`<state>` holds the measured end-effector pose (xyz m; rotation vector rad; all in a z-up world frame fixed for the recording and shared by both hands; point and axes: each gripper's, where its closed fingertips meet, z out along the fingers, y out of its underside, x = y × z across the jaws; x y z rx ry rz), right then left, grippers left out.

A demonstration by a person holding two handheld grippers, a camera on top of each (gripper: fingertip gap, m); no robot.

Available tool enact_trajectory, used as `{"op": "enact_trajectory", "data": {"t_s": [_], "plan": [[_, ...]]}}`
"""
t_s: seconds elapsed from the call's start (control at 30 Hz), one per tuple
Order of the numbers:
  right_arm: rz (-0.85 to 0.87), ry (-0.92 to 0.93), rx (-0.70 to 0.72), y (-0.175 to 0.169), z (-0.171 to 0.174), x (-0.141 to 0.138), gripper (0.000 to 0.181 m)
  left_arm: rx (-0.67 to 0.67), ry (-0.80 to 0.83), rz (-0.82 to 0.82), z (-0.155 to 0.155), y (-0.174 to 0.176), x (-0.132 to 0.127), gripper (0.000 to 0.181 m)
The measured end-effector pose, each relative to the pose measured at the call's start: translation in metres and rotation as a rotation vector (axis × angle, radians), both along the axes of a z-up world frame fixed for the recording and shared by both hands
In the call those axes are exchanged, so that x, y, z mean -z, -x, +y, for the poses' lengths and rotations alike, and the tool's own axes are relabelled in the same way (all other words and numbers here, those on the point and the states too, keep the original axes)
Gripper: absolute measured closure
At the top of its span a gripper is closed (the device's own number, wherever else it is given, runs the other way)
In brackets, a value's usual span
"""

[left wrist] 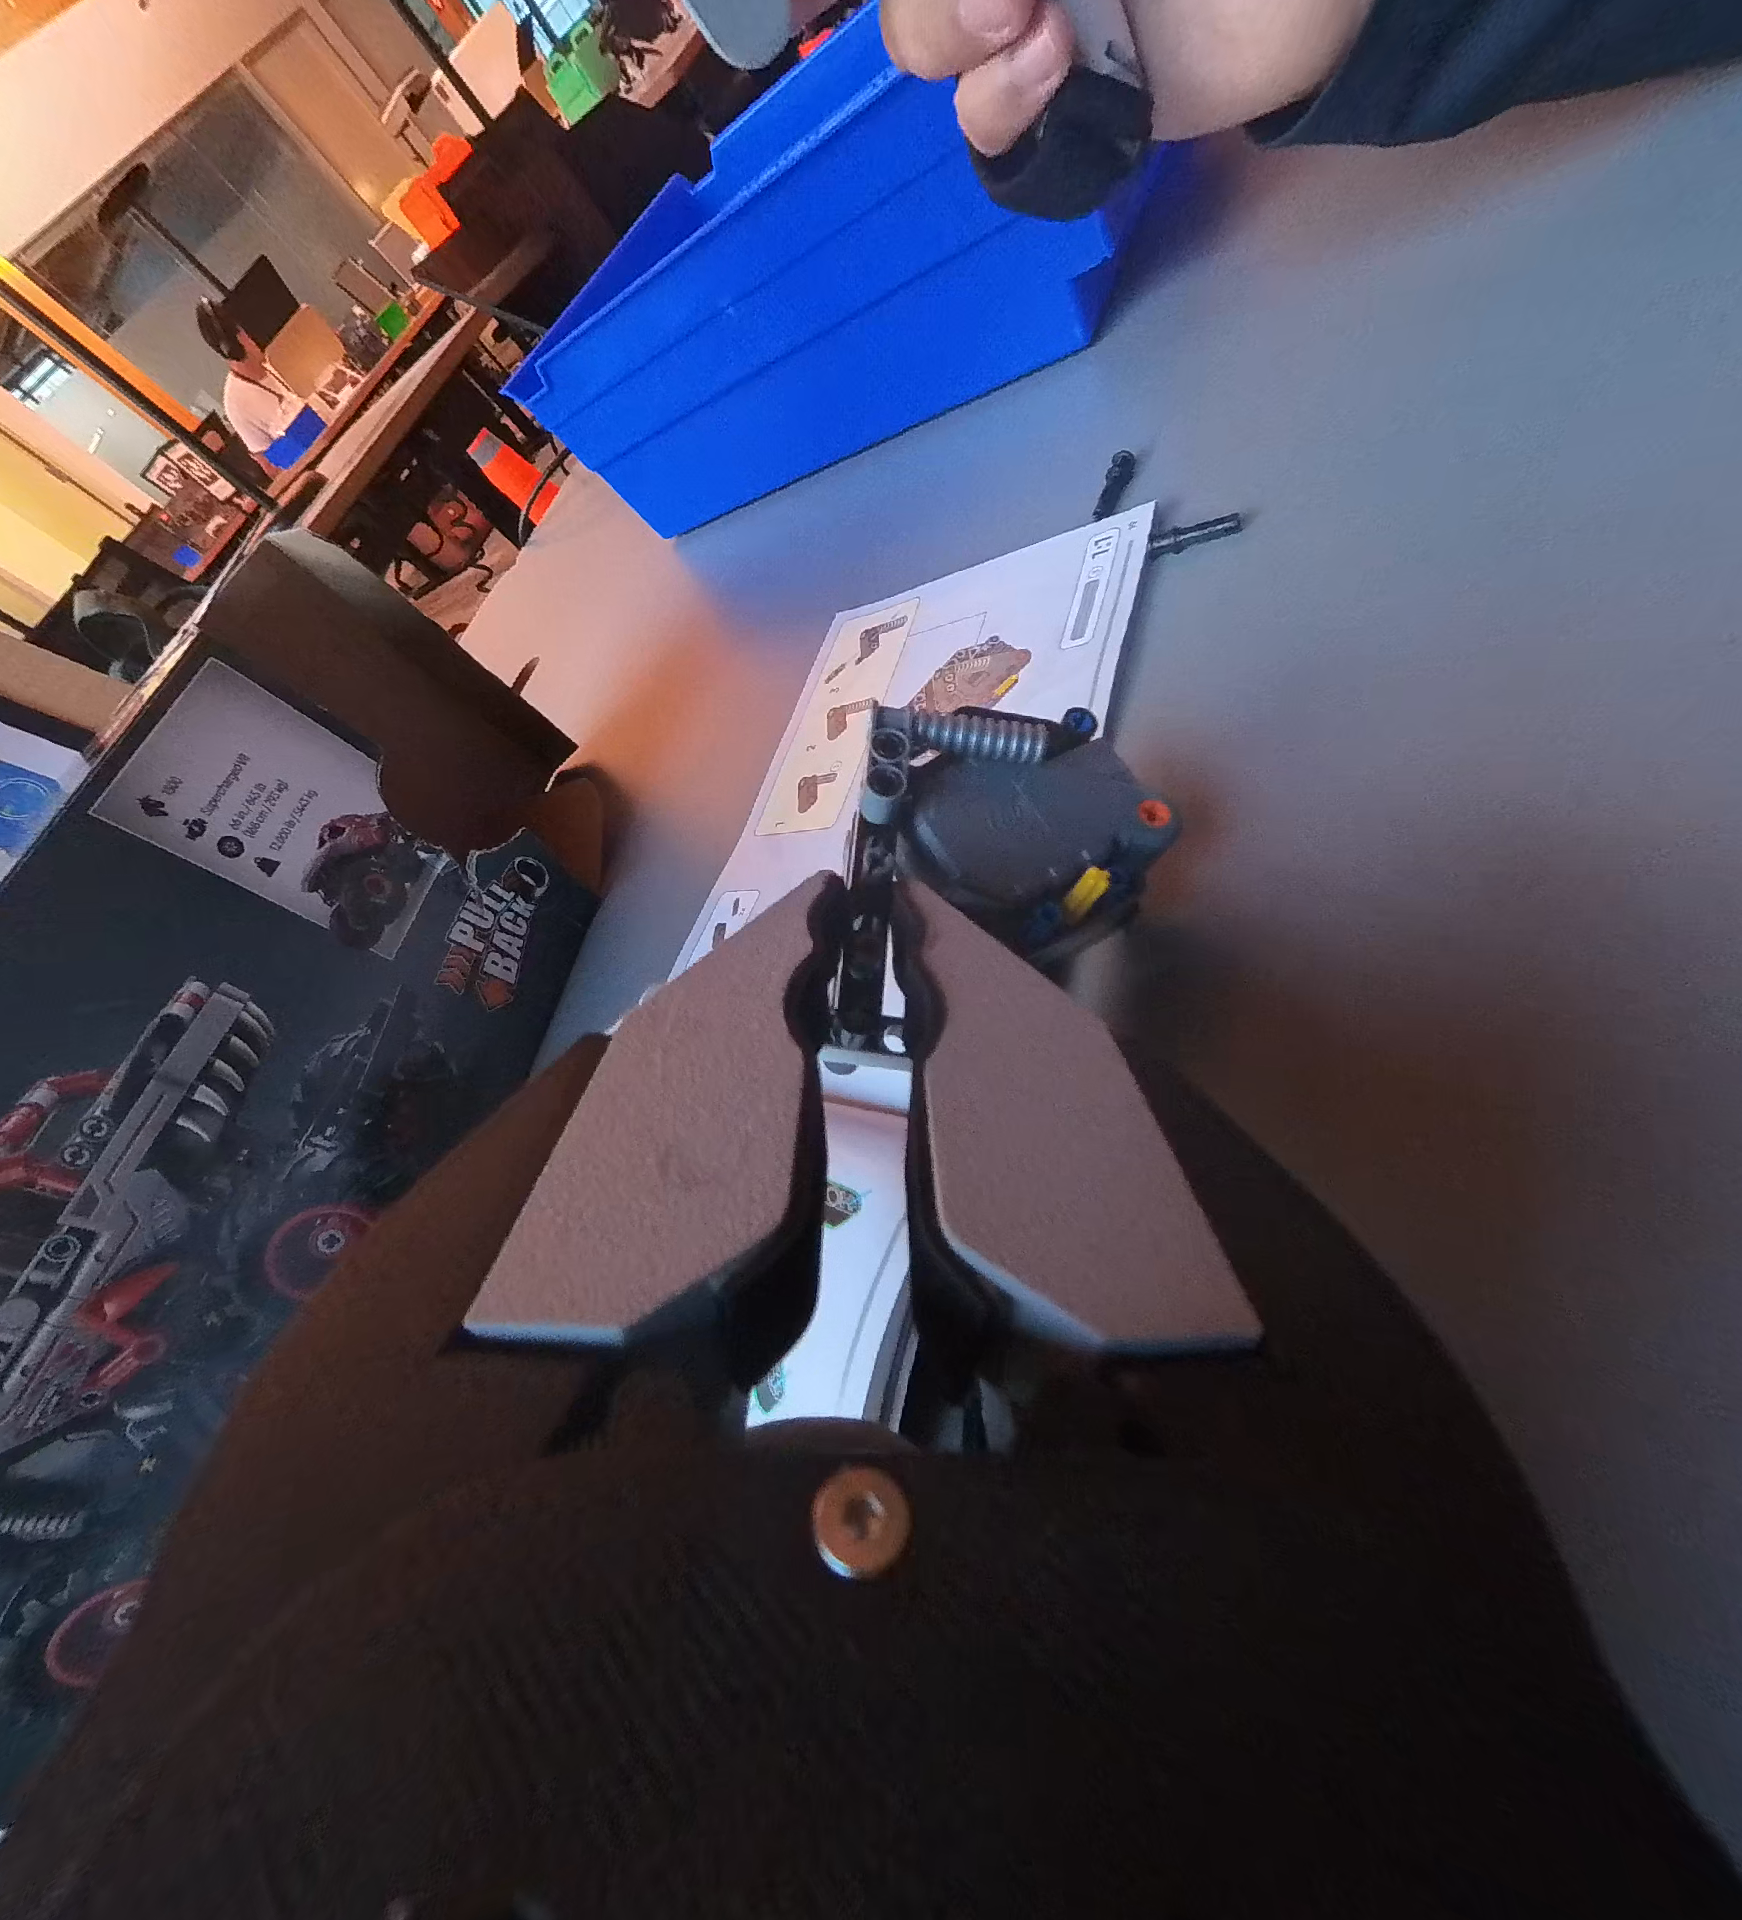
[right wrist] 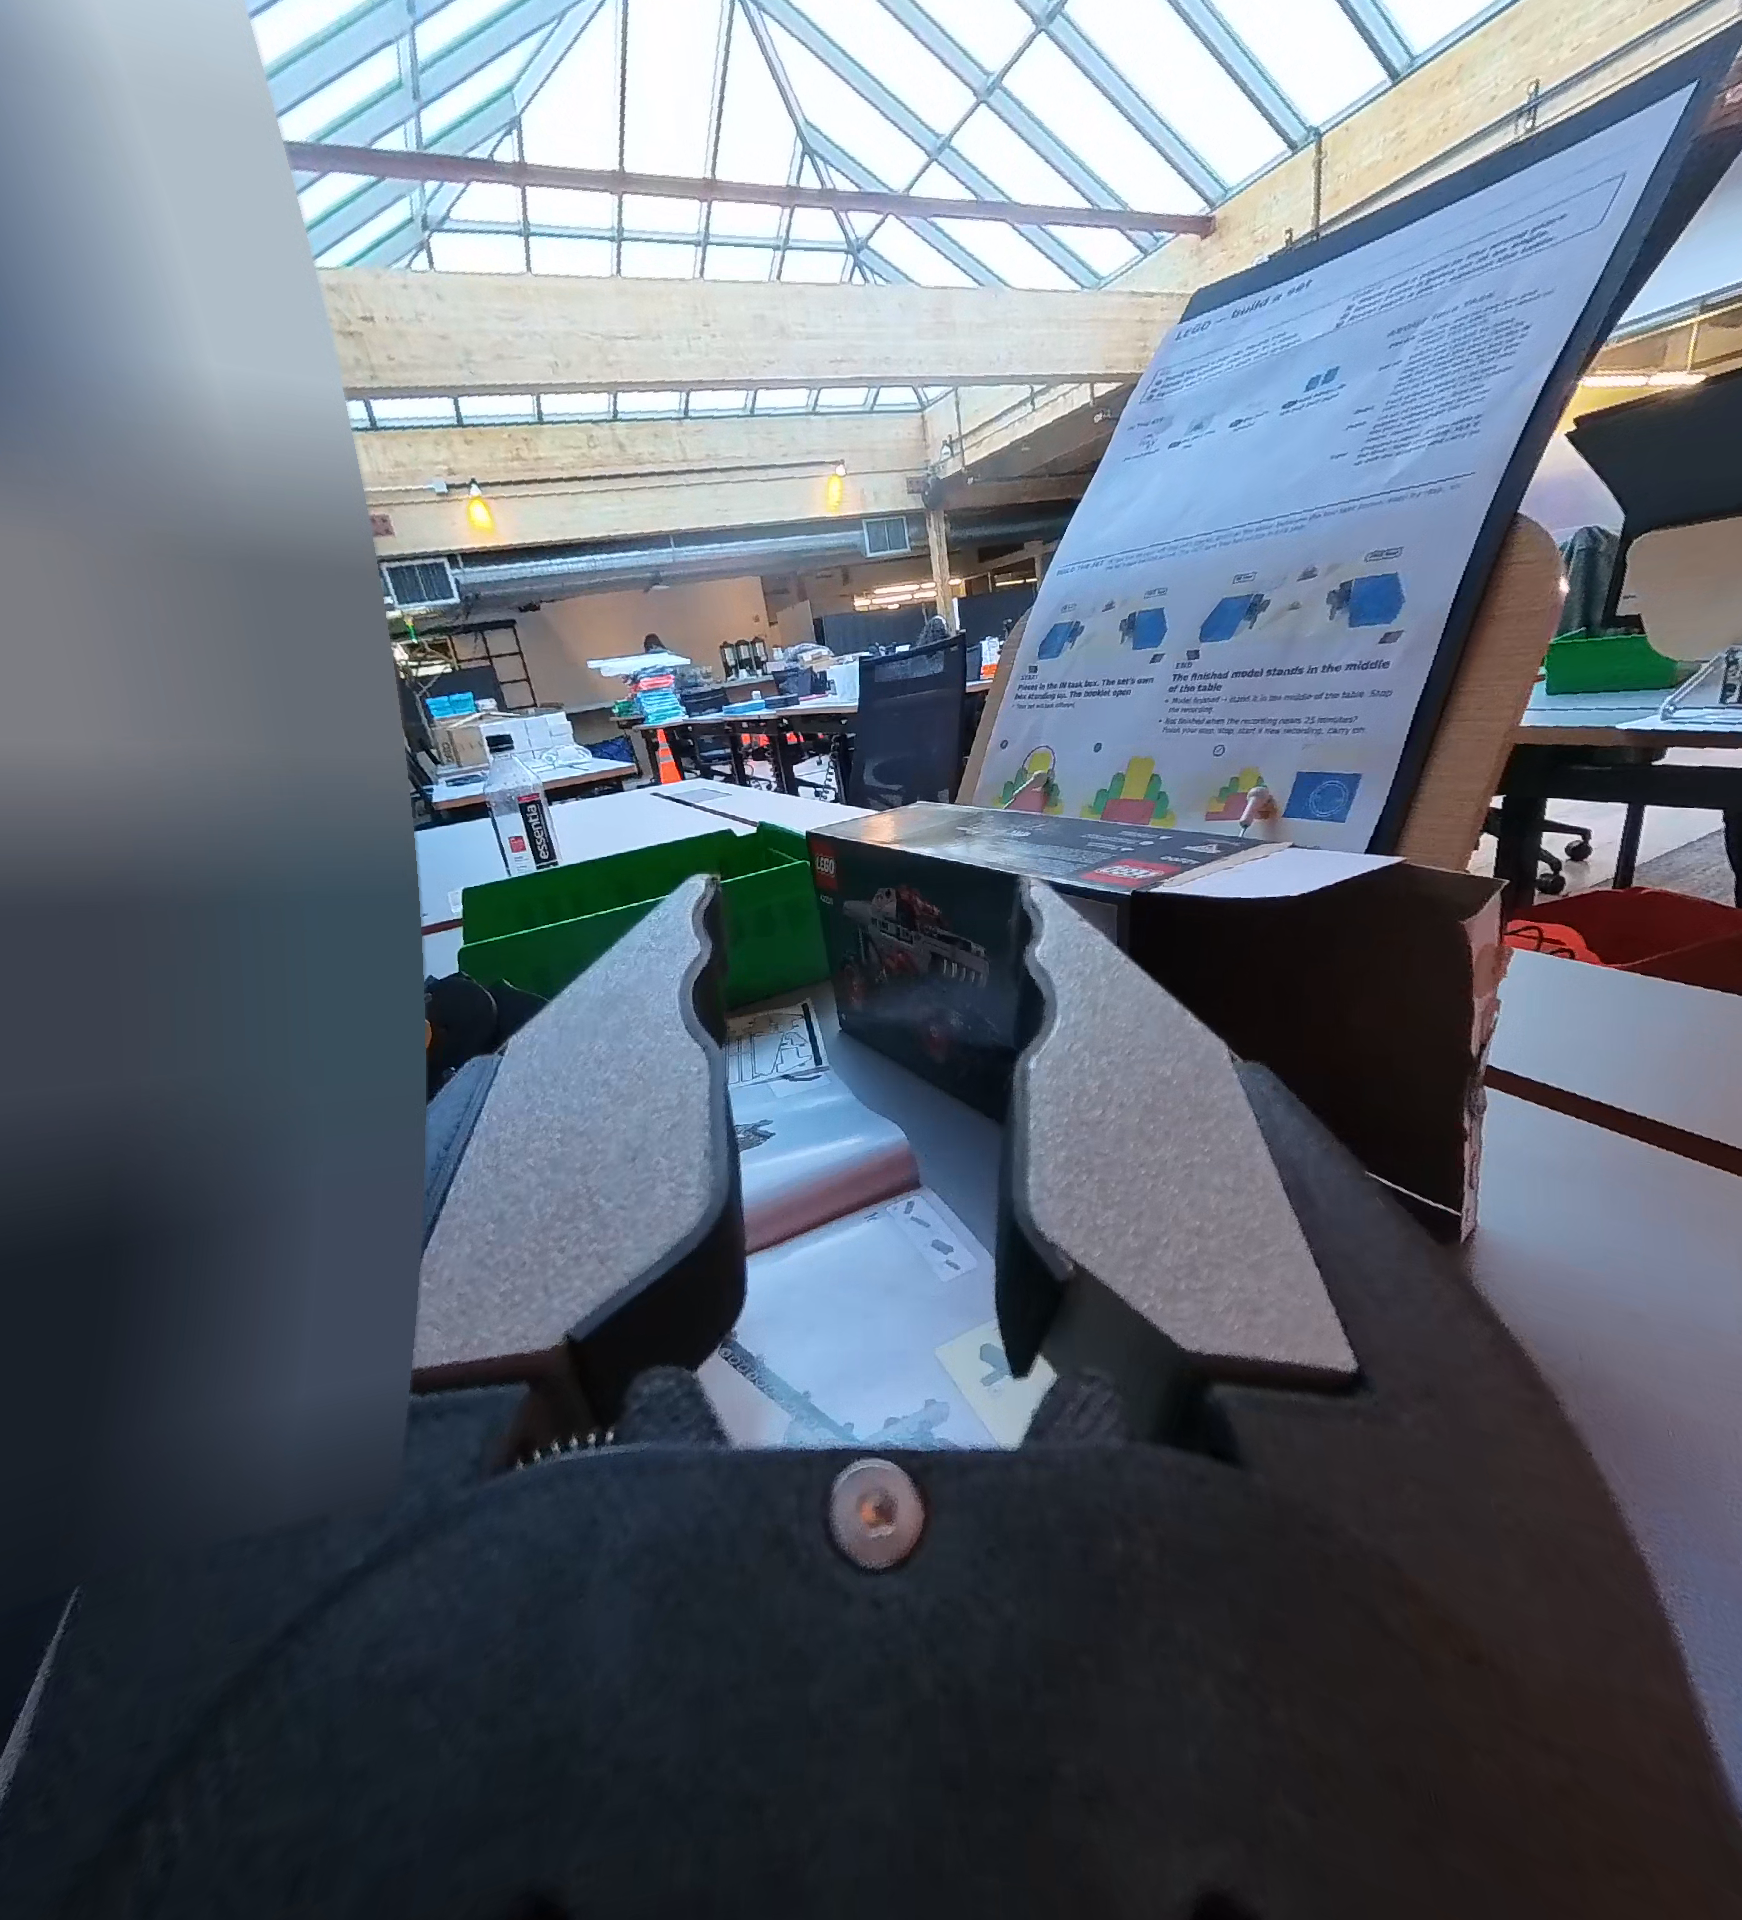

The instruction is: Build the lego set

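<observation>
In the left wrist view my left gripper (left wrist: 862, 920) is shut on a black beam (left wrist: 865, 961) of the partly built lego assembly. The assembly's grey motor block (left wrist: 1028, 826) and grey spring (left wrist: 992, 740) stick out past the fingertips, low over the open instruction booklet (left wrist: 1002, 644). Two loose black pins (left wrist: 1199, 530) lie on the grey table beyond the booklet. In the right wrist view my right gripper (right wrist: 872, 966) is open and empty, held above the booklet (right wrist: 825, 1278) and pointing at the lego box (right wrist: 929, 966).
A blue bin (left wrist: 846, 343) stands at the back of the table, with a hand (left wrist: 992, 73) above it. The lego box (left wrist: 223, 1039) lies at the left. A green bin (right wrist: 628, 914), a water bottle (right wrist: 522, 800) and a propped instruction sheet (right wrist: 1345, 499) stand behind.
</observation>
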<state>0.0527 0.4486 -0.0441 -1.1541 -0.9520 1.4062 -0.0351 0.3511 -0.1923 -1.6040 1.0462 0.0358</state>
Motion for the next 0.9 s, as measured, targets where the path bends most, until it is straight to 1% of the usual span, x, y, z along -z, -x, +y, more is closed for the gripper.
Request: {"op": "enact_trajectory", "data": {"t_s": [0.2,0.27,0.37,0.47,0.5,0.57,0.63,0.77,0.9], "plan": [[-0.004,0.002,-0.002,0.001,0.001,0.0,0.128,-0.002,0.004,-0.001,0.0,0.0,0.0,0.174],[-0.028,-0.004,-0.036,0.004,-0.005,0.004,0.131,-0.003,0.009,-0.004,0.0,0.0,0.0,0.174],[-0.156,-0.054,-0.122,0.022,-0.024,0.025,0.136,-0.004,0.017,-0.007,0.0,0.0,0.001,0.175],[-0.364,-0.15,-0.212,0.04,-0.051,0.063,0.136,-0.005,0.022,-0.007,0.0,0.0,0.001,0.175],[-0.419,-0.182,-0.22,0.044,-0.056,0.073,0.141,-0.003,0.023,-0.008,0.0,0.0,0.001,0.174],[-0.479,-0.251,-0.19,0.047,-0.058,0.083,0.147,0.0,0.023,-0.005,-0.001,-0.001,0.001,0.174],[-0.49,-0.278,-0.156,0.046,-0.053,0.082,0.149,0.002,0.023,-0.003,-0.002,-0.002,0.001,0.175],[-0.43,-0.261,-0.083,0.037,-0.036,0.064,0.151,0.006,0.022,-0.004,-0.002,-0.002,0.001,0.175],[-0.344,-0.21,-0.072,0.03,-0.027,0.046,0.151,0.006,0.025,-0.009,-0.002,-0.002,0.001,0.175]]}}
